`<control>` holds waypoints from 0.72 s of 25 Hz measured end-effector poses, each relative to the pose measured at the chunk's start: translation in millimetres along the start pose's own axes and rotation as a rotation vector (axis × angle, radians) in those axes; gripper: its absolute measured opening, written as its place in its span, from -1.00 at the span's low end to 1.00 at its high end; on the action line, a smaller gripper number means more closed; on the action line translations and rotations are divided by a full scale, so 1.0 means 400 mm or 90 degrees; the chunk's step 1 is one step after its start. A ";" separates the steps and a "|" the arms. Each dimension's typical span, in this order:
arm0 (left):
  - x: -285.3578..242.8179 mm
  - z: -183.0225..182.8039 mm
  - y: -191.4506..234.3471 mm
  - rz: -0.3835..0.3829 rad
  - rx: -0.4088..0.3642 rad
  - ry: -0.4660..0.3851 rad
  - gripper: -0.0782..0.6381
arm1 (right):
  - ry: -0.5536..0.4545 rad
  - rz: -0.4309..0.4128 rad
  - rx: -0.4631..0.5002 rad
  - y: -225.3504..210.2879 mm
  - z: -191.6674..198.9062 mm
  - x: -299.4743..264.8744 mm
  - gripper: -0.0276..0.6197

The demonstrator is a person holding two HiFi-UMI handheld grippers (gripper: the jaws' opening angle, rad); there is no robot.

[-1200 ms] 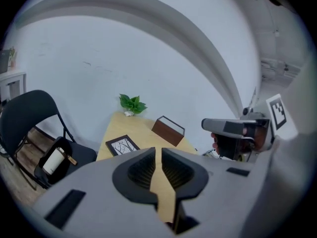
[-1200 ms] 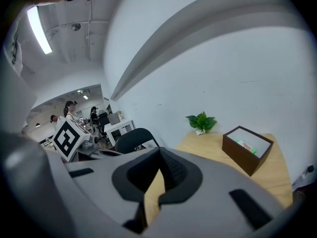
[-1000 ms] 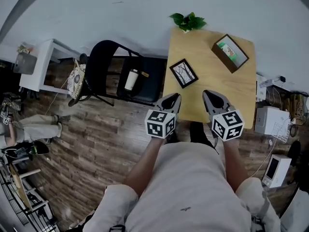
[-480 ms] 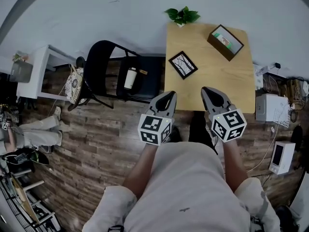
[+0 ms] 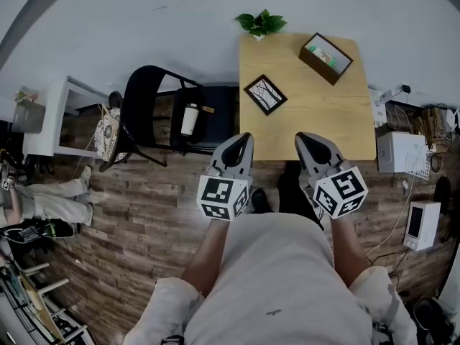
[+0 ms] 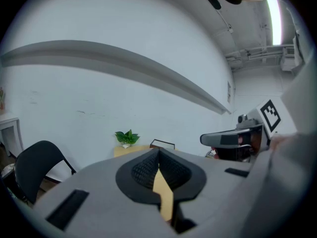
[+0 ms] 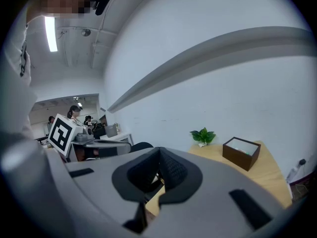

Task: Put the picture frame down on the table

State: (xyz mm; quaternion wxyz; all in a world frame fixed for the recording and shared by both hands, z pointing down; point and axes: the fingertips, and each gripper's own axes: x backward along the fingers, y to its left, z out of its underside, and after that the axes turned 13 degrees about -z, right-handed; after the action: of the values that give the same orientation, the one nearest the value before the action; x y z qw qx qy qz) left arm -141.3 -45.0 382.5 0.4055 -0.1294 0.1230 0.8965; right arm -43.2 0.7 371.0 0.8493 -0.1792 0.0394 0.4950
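Picture frame (image 5: pixel 265 95) lies flat on tabletop (image 5: pixel 323 117). Left tool (image 5: pixel 243 138), right tool (image 5: pixel 302 138): both 2 closed, empty, well apart from frame.

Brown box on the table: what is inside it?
The brown box holds something white and green; its walls hide the rest, so I cannot identify it.

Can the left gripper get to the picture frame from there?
Probably yes, with a reach forward: the left gripper hangs by the near edge of the table, the picture frame lies flat farther in, nothing between them.
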 end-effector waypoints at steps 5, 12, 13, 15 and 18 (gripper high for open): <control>0.014 -0.017 -0.012 0.008 -0.006 -0.011 -0.76 | -0.006 0.003 0.018 0.017 -0.009 0.007 -0.92; 0.010 0.000 -0.043 0.022 -0.005 -0.003 -0.76 | -0.011 0.013 0.014 0.025 0.005 0.022 -0.92; 0.011 0.001 -0.046 0.024 -0.007 -0.003 -0.76 | -0.010 0.013 0.013 0.027 0.008 0.023 -0.92; 0.009 0.004 -0.047 0.024 -0.006 -0.001 -0.76 | -0.006 0.012 0.014 0.029 0.013 0.024 -0.92; 0.004 0.003 -0.048 0.023 -0.001 -0.002 -0.76 | -0.003 0.013 0.020 0.026 0.009 0.024 -0.92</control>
State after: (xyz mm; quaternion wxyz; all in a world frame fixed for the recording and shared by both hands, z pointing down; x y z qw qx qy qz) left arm -127.8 -31.1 380.8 0.3889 -0.1263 0.1237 0.9042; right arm -47.7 14.7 369.1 0.8469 -0.1646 0.0471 0.5034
